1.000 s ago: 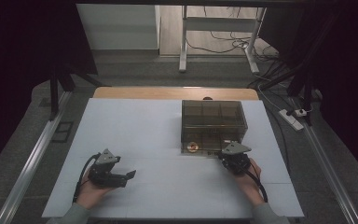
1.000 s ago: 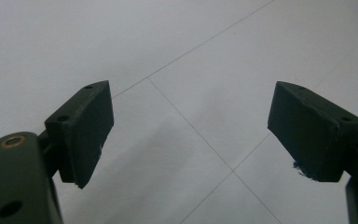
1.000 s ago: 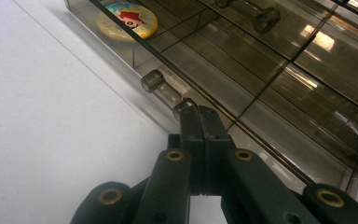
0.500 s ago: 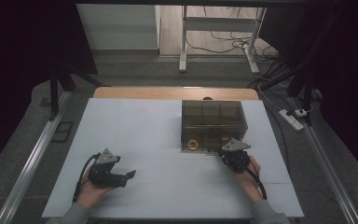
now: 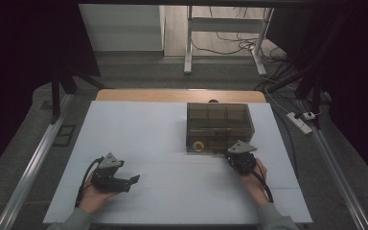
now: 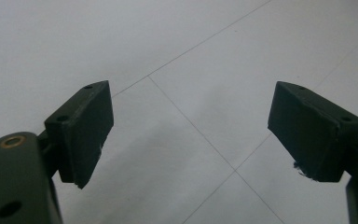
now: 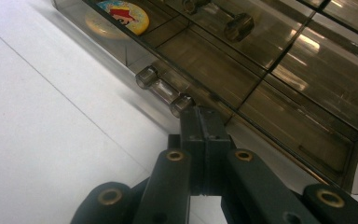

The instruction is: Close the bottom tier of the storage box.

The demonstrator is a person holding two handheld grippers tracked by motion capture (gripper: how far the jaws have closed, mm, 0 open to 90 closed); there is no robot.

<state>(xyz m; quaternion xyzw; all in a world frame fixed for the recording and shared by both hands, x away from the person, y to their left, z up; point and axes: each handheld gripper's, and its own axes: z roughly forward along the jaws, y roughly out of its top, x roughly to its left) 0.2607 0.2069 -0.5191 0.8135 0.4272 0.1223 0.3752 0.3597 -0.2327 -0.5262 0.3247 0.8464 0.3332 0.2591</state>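
Smoky box [image 5: 219, 125], compartments – round sticker [image 7: 122, 15] inside

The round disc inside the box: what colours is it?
Yellow-rimmed disc with red and blue artwork, clearest in the right gripper view.

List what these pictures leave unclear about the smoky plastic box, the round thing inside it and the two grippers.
- Box: high view too small and dim to count compartments; right gripper view cuts off its far side.
- Latch: whether the shut right gripper touches it, the jaw tips hide.
- Round sticker-like disc: cut by the top edge; picture unreadable.
- Left gripper: open; its body lies outside the left gripper view.
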